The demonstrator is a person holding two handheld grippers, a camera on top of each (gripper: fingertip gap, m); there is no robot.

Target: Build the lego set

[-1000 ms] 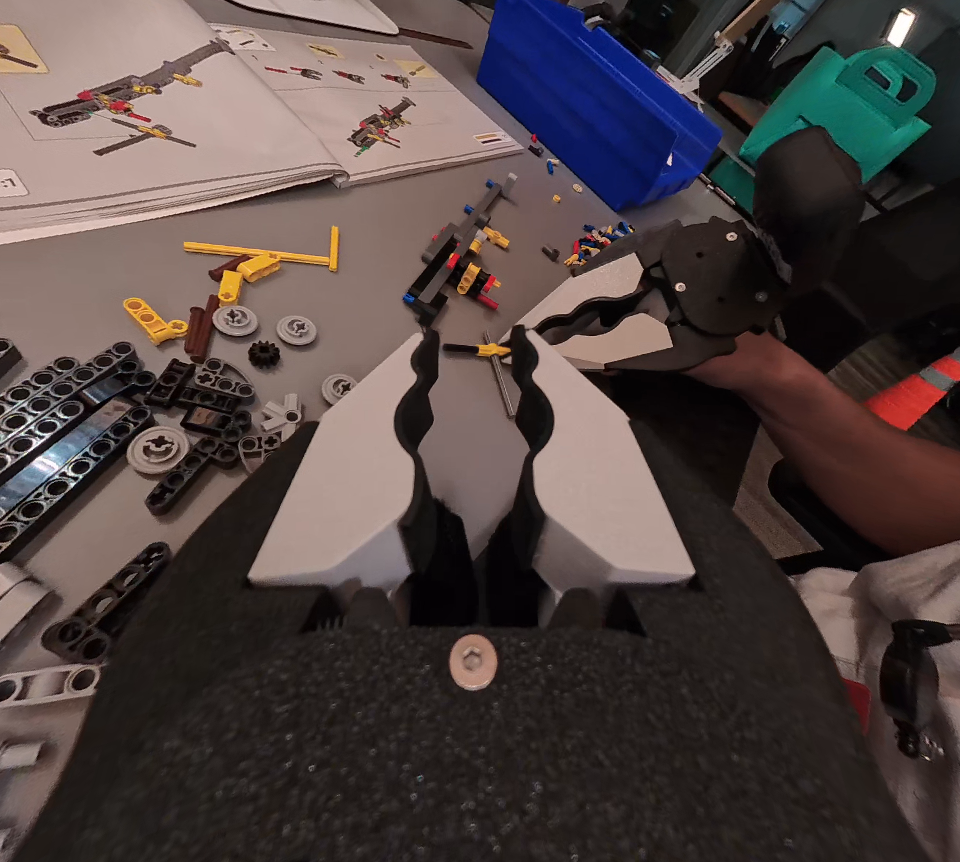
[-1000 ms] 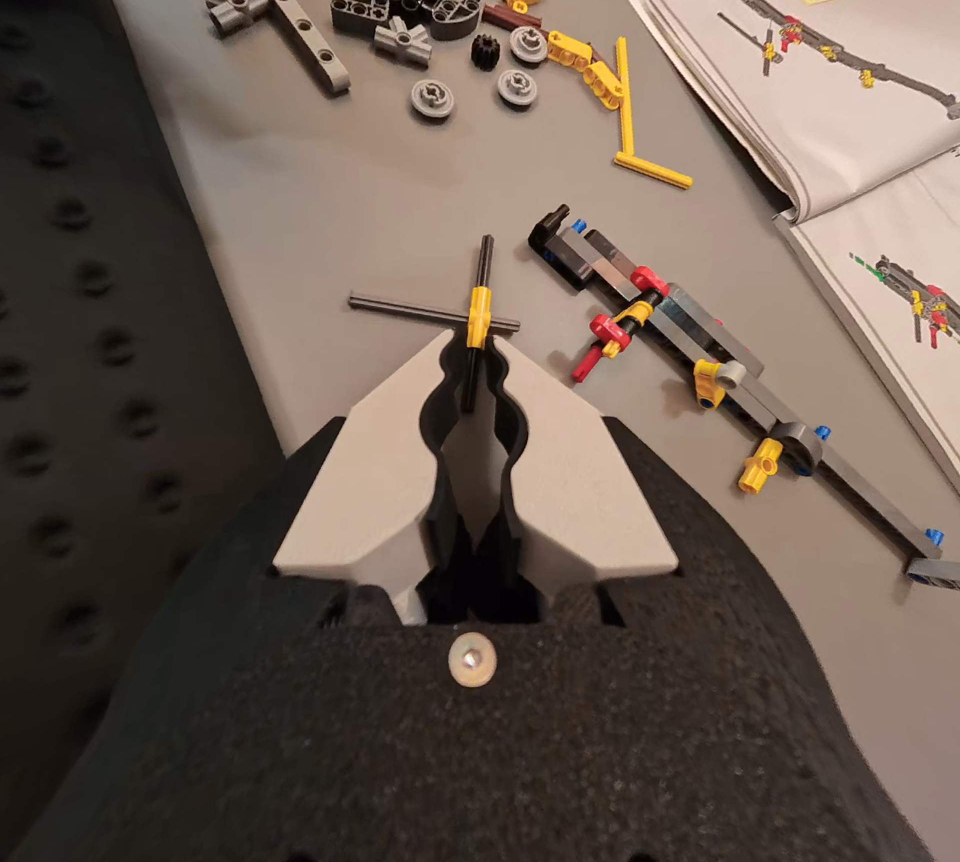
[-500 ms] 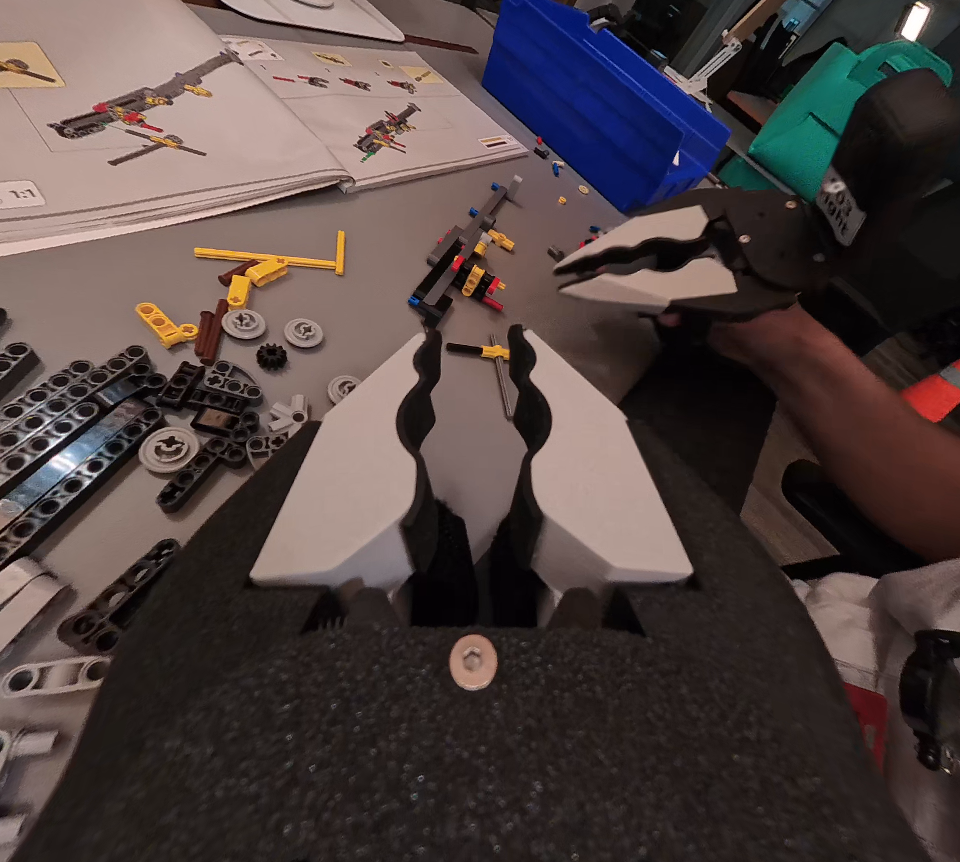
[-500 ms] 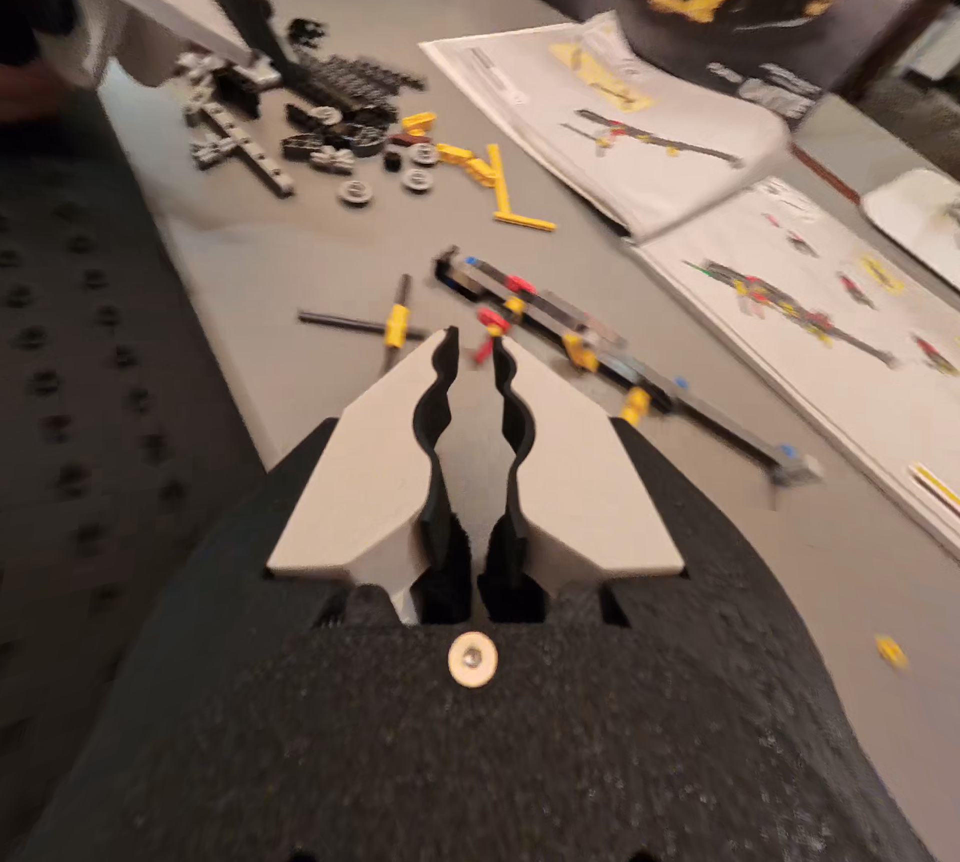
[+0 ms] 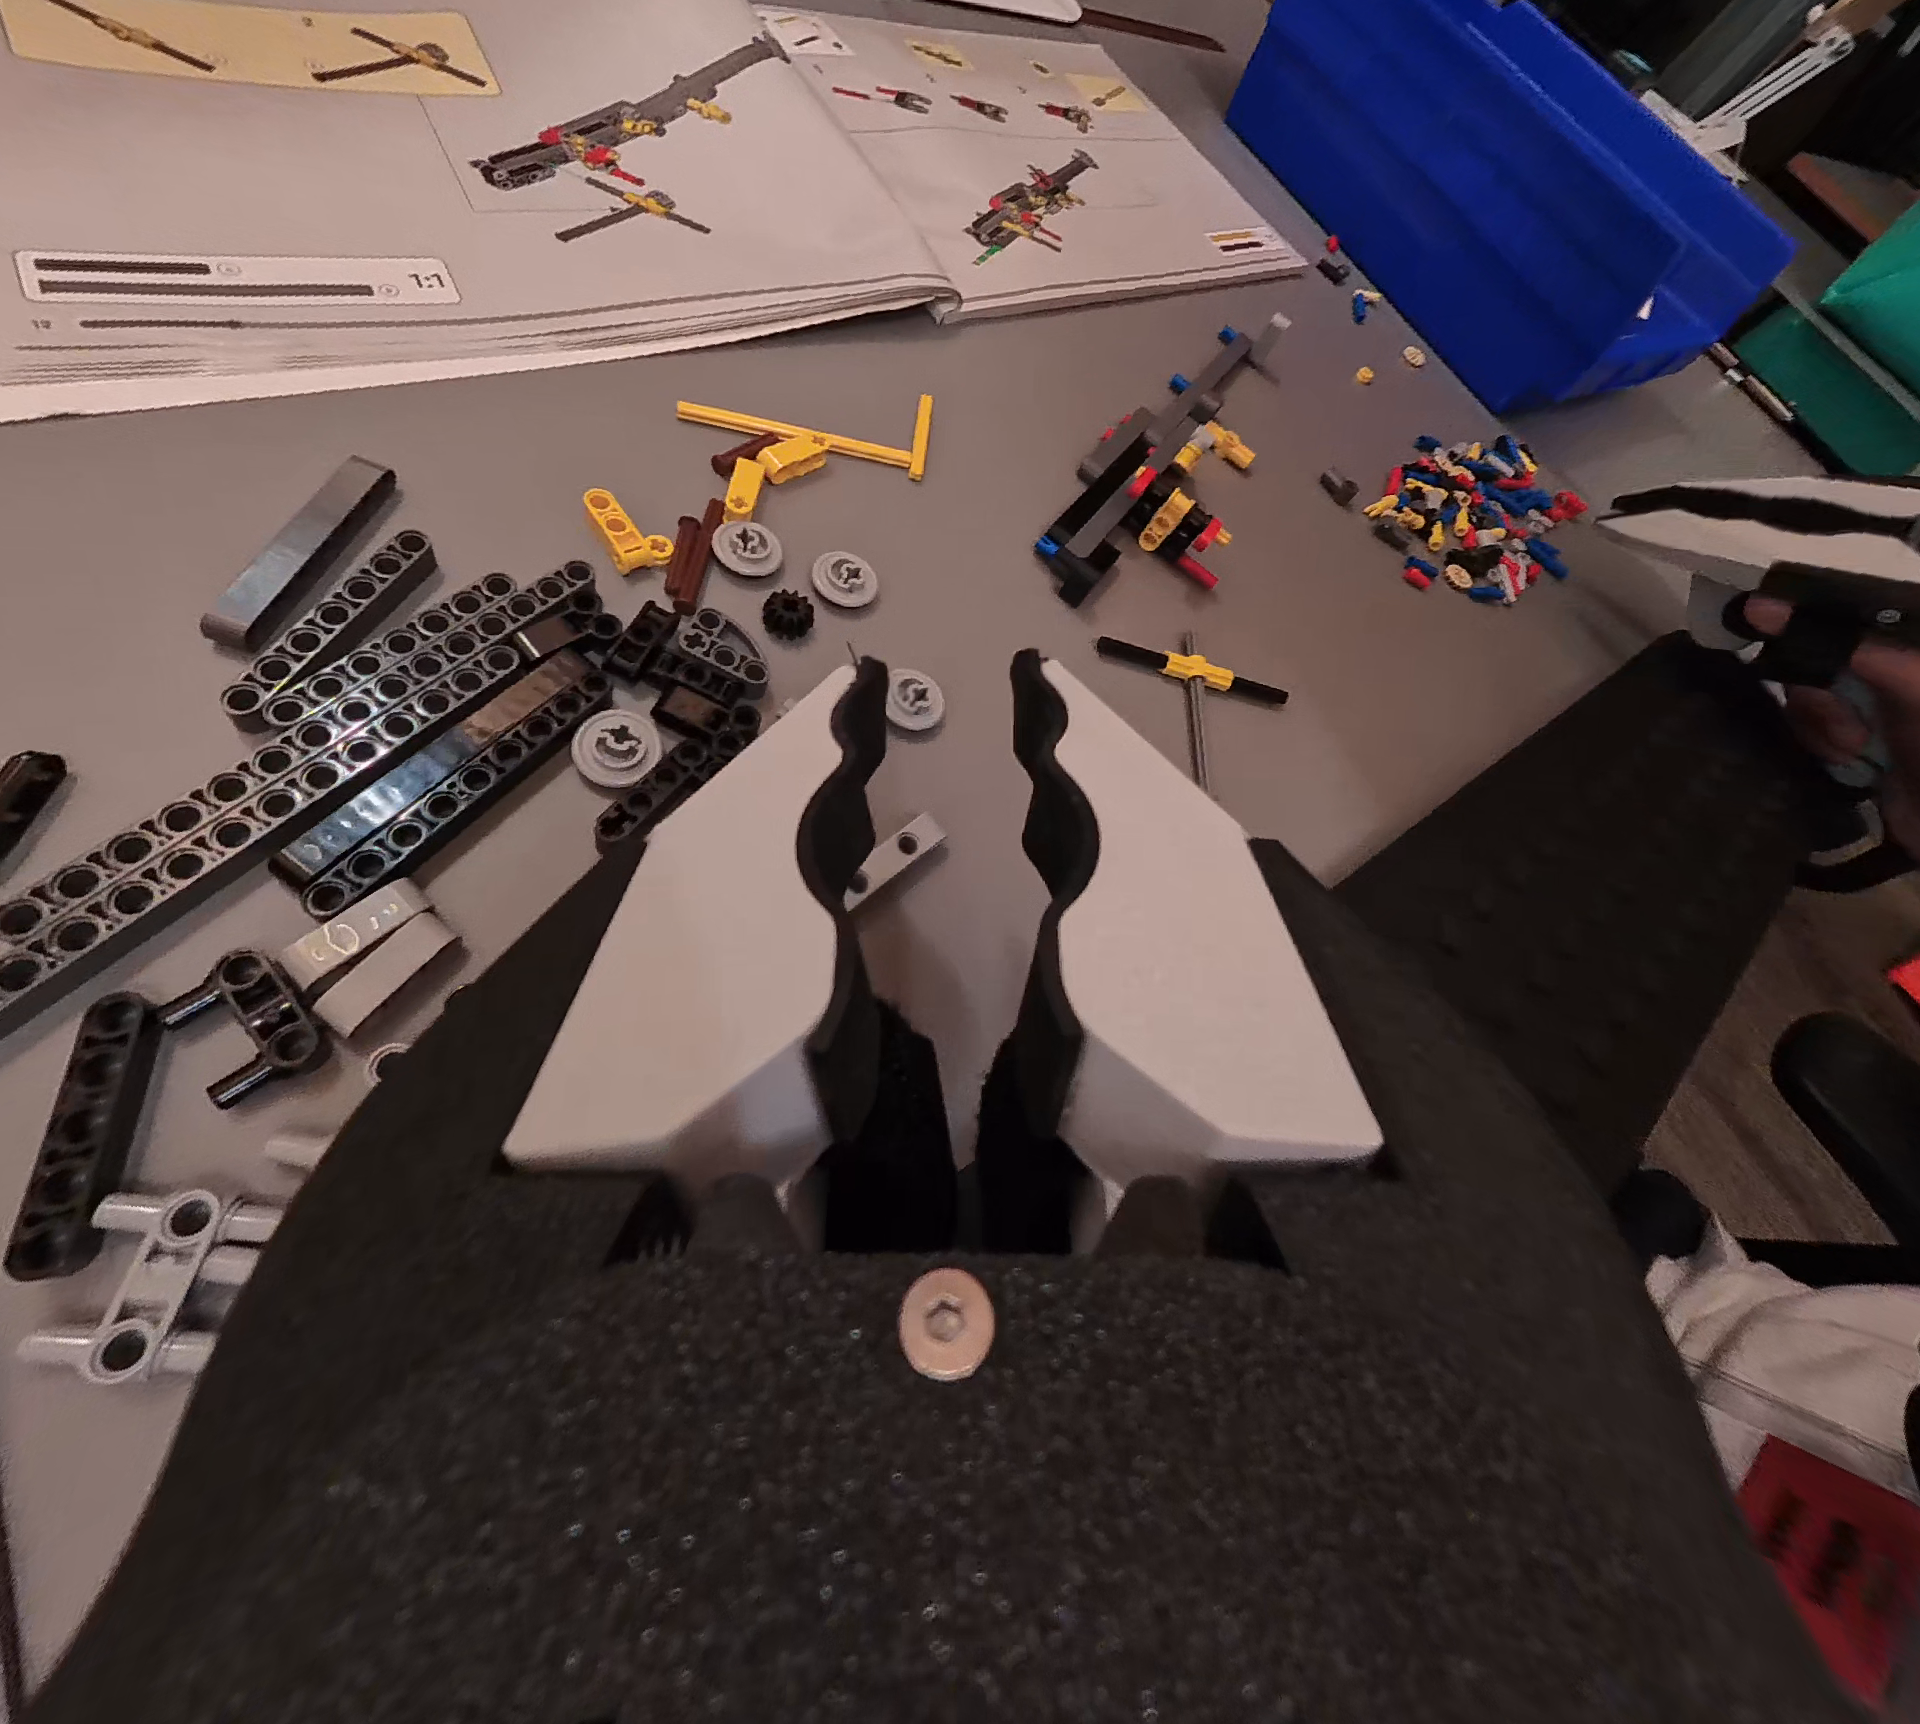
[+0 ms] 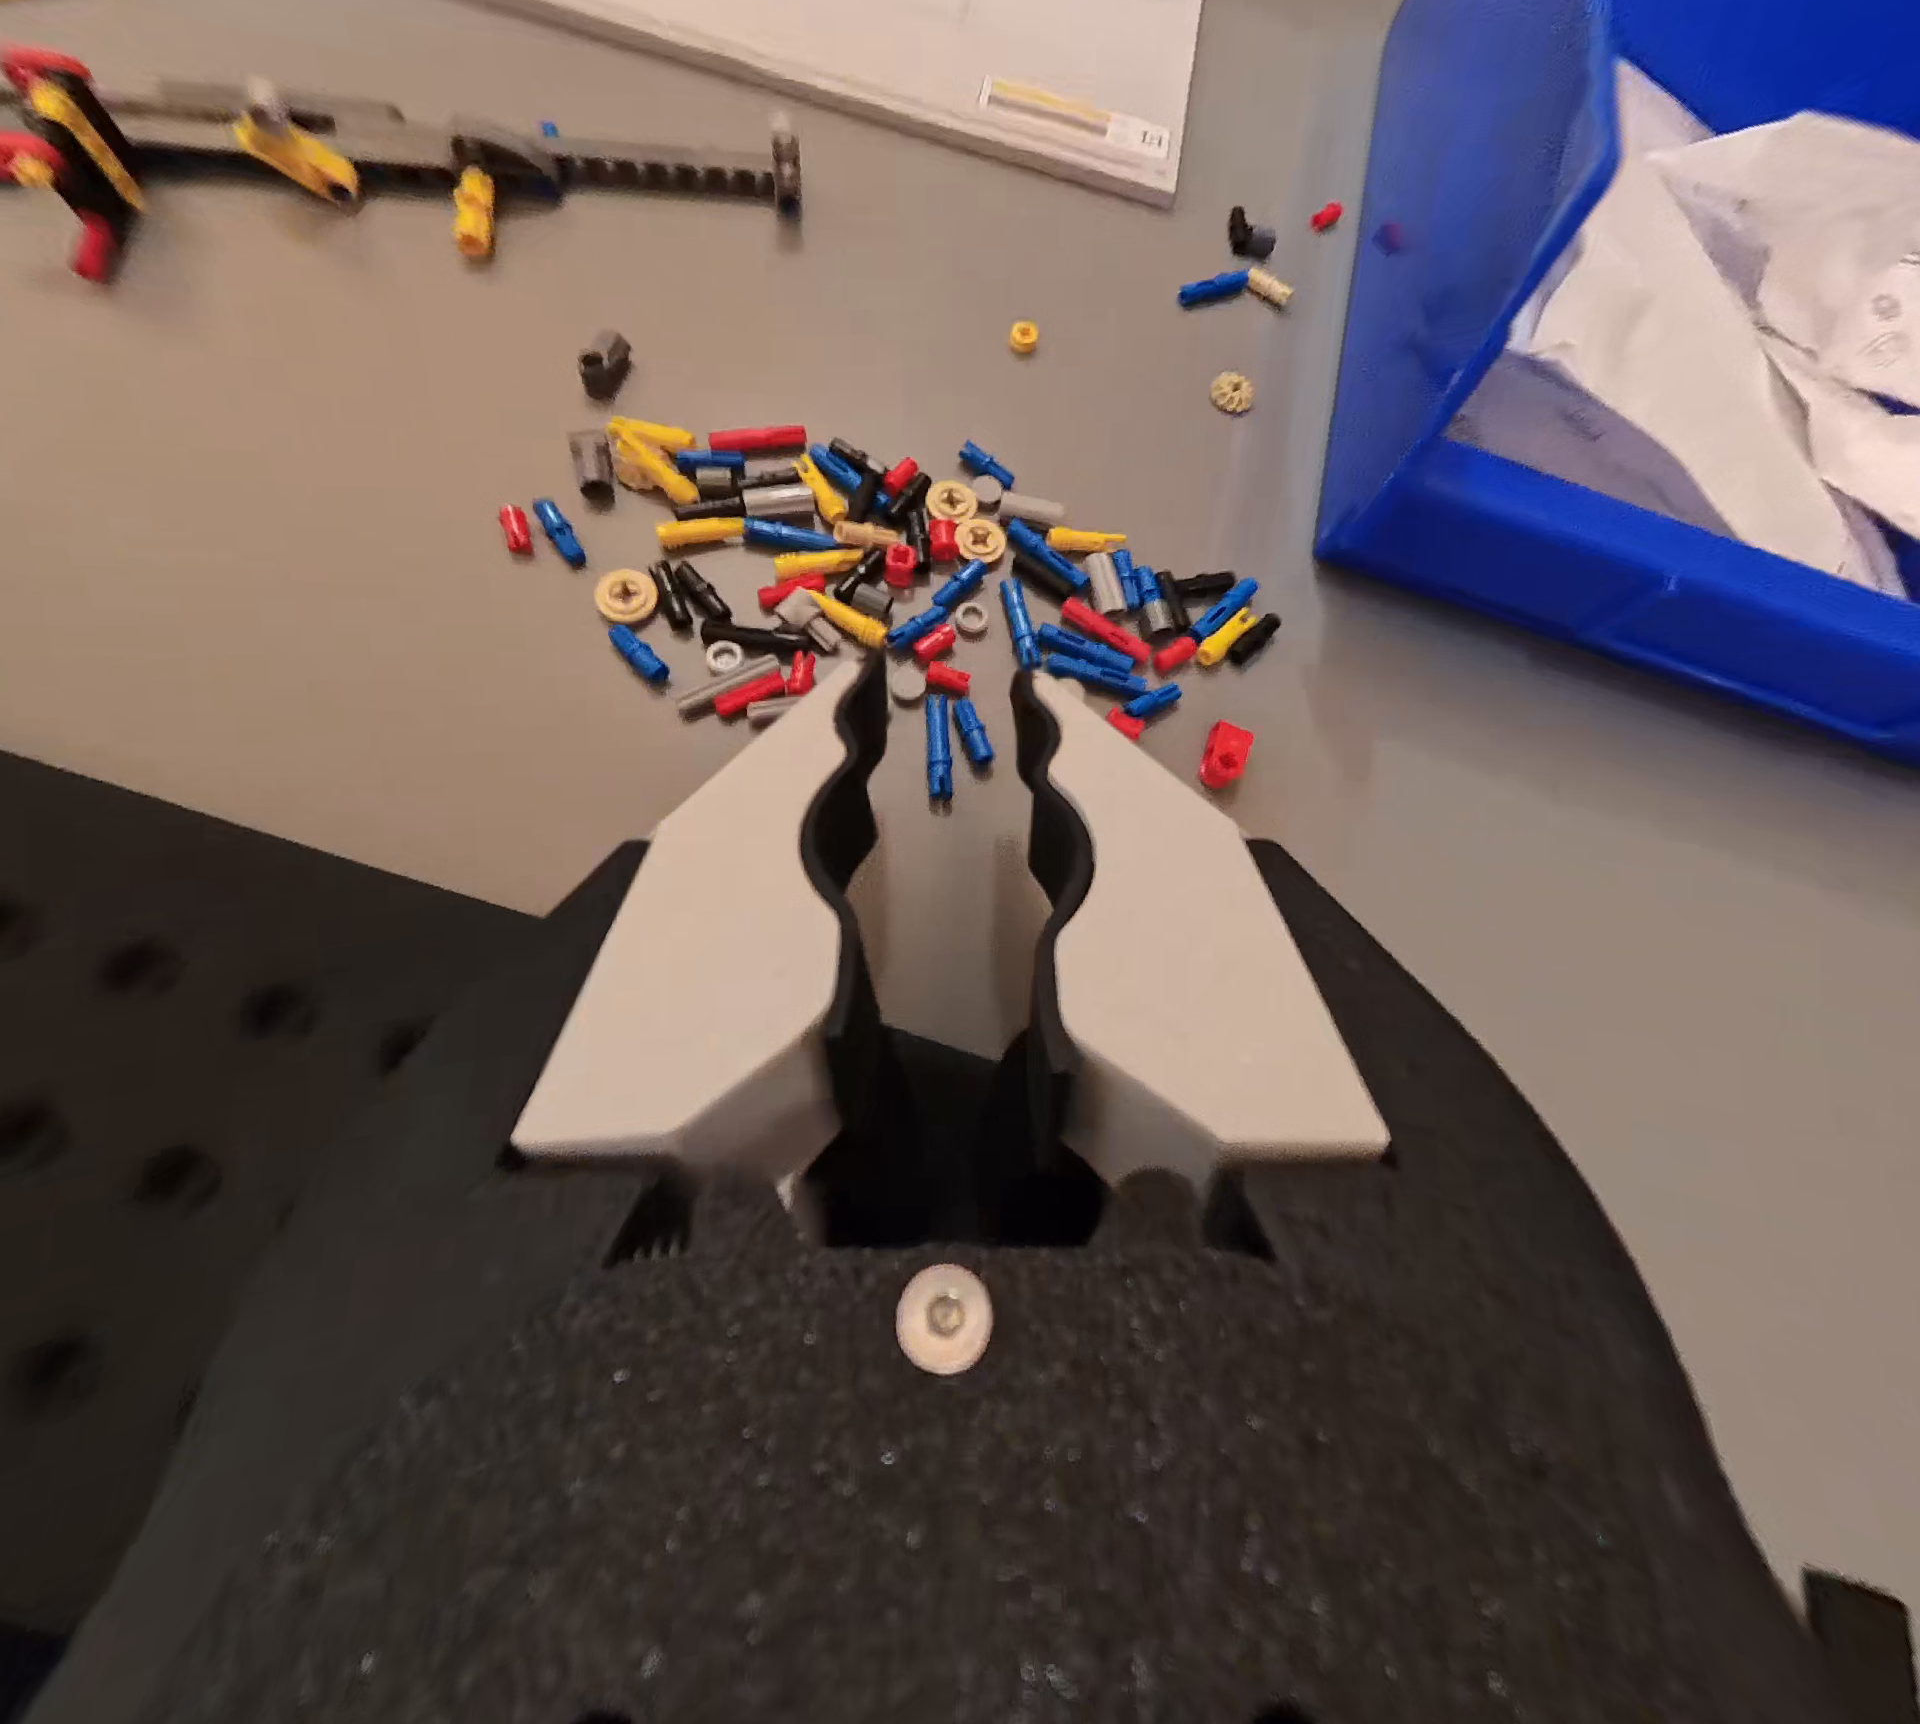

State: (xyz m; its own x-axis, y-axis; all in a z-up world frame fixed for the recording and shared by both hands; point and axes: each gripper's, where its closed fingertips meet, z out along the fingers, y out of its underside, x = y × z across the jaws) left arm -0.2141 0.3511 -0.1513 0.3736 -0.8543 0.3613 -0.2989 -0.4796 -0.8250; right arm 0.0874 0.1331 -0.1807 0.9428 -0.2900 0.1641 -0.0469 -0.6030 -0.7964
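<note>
Right tongs (image 6: 948, 687) apart, empty; I released black axle cross (image 5: 1193, 668) onto tabletop (image 6: 312, 479), now hover over connector-pin pile (image 6: 894, 562). Left tongs (image 5: 943, 672) apart, idle. Next: pin pick.

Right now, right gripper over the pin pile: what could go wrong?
1. The right gripper is open over the densely packed pin pile; closing may pinch several pins or scatter them.
2. Pins lie near the table edge; a nudge could knock some off.
3. The view is motion-blurred, so aim may be off.
</note>
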